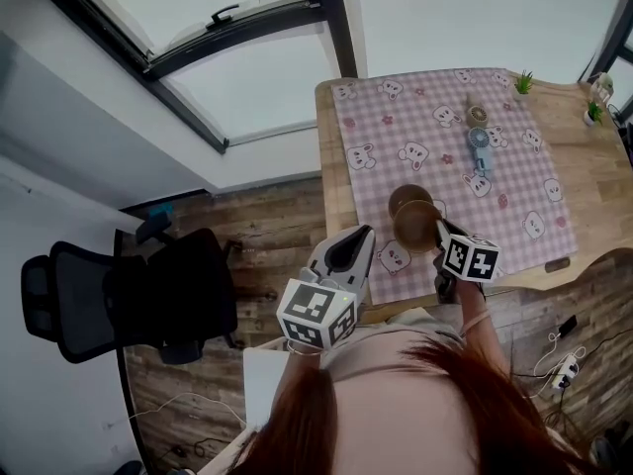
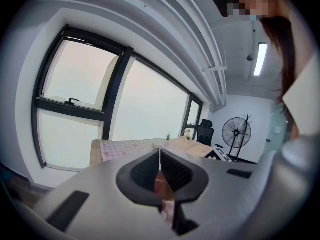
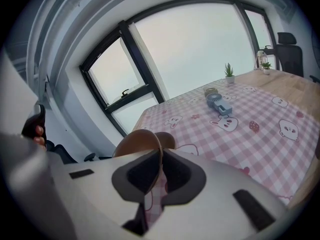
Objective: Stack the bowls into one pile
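Two brown bowls are on the pink checked cloth (image 1: 514, 181) near the table's front. The darker bowl (image 1: 405, 198) rests on the cloth. The lighter bowl (image 1: 416, 226) is tilted just in front of it, partly overlapping it. My right gripper (image 1: 441, 234) is shut on that bowl's rim. In the right gripper view the thin rim of the held bowl (image 3: 136, 141) runs between the jaws of the right gripper (image 3: 160, 156), with the other bowl (image 3: 168, 138) just behind. My left gripper (image 1: 359, 239) is shut on nothing, at the table's front left edge; its pads (image 2: 171, 171) meet.
A small blue hand fan (image 1: 479, 147) and a small round object (image 1: 477, 114) lie further back on the cloth. Two little potted plants (image 1: 523, 81) (image 1: 593, 112) stand at the table's far right. A black office chair (image 1: 148, 295) stands on the floor to the left.
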### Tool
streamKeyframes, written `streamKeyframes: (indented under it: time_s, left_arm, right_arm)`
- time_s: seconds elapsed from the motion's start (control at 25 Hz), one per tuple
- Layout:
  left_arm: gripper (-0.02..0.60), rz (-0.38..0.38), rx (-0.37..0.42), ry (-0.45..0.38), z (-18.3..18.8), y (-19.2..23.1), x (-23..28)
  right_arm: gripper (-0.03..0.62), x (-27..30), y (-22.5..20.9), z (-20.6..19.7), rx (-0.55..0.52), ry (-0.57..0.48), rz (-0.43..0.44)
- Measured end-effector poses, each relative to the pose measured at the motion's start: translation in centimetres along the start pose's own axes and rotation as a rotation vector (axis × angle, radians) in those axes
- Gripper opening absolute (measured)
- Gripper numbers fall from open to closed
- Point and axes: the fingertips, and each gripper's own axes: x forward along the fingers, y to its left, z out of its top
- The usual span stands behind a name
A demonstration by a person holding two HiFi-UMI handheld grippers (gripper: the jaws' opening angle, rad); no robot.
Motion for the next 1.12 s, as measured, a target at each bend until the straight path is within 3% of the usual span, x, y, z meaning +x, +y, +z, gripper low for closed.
streamKeyframes:
  time_s: [1.12]
  left_arm:
    - [0.012, 0.045, -0.025, -0.005, 0.3, 2.8, 0.6]
  right_arm:
    - [0.021, 3.1, 0.8, 2.0, -0.029, 0.014, 0.014]
